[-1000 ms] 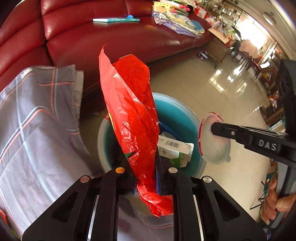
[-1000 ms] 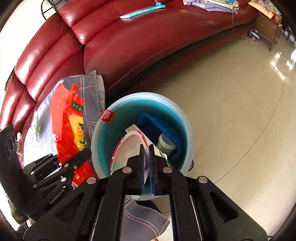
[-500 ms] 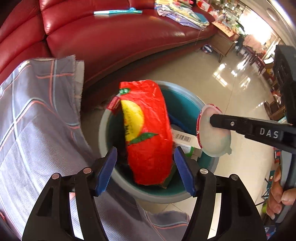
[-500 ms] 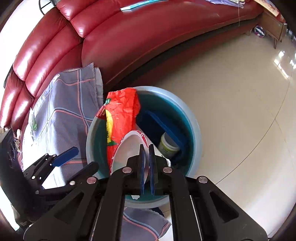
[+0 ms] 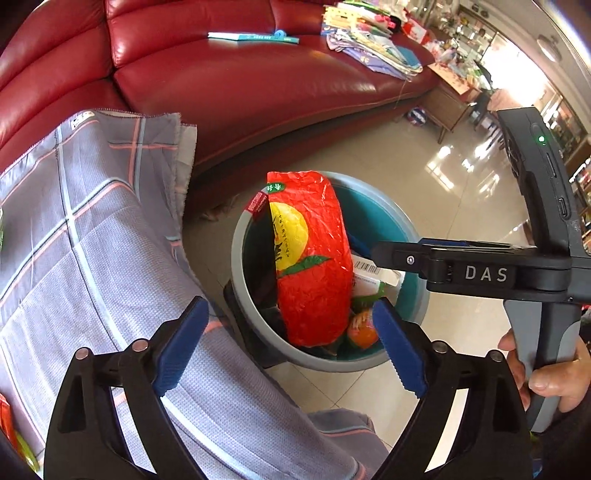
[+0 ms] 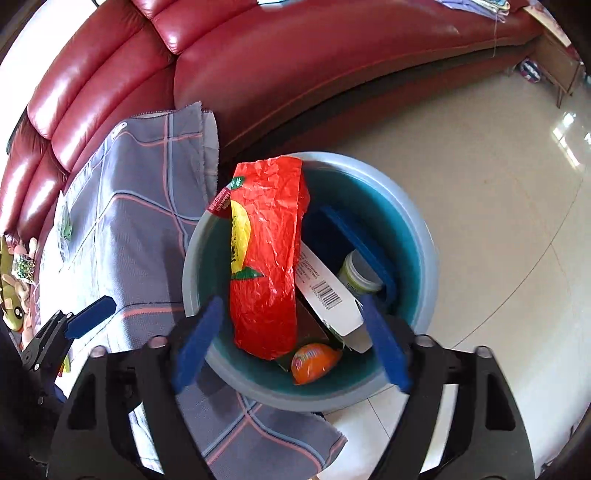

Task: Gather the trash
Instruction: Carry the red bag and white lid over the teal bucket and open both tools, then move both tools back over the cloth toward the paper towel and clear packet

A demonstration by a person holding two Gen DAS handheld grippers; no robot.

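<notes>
Inside one round teal plastic bin were one crumpled red plastic wrapper, one white barcoded carton, one orange packet, one white lidded jar.

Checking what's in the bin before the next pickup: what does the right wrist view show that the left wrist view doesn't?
Only the right wrist view: a small jar deep in the bin, and stuffed toys at the far left. Only the left wrist view: a hand on the right gripper's handle, and a book on the sofa. Both: the bin, the red bag leaning inside, the barcoded carton and the checked cloth.
</notes>
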